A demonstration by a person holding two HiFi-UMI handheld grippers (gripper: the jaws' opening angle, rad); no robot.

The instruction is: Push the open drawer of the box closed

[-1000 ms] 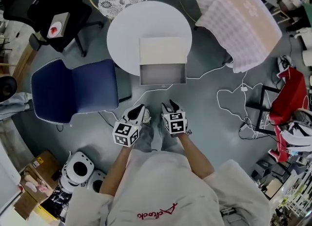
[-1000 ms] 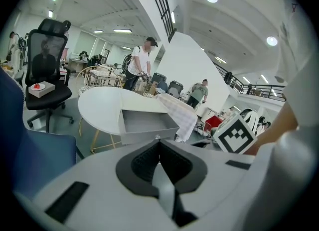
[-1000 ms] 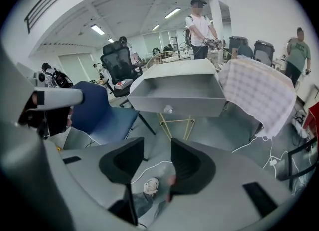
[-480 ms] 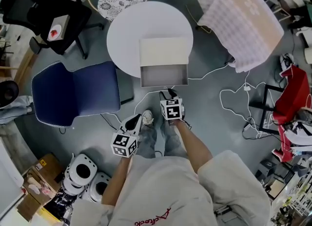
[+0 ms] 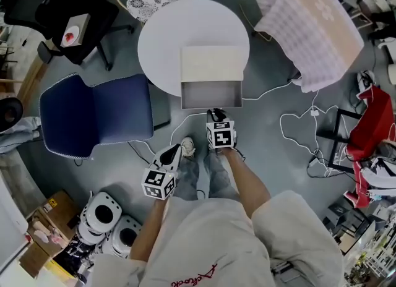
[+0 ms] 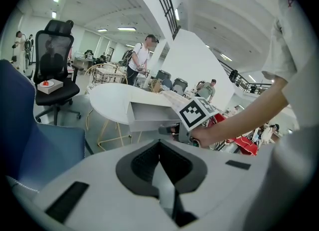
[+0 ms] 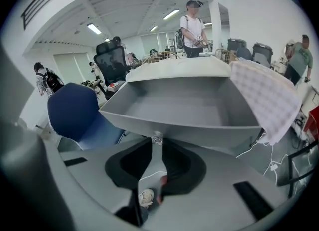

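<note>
Open drawer sticks out of the box at the 6 o'clock edge of the round table. My right gripper is at its front, jaws just closed down and pinched on the small knob. My left gripper hangs back at 7 o'clock, jaws together and empty. To do this well, I'd drive straight toward 12 o'clock, centred on the knob and level, so the drawer doesn't skew or shove the box.
</note>
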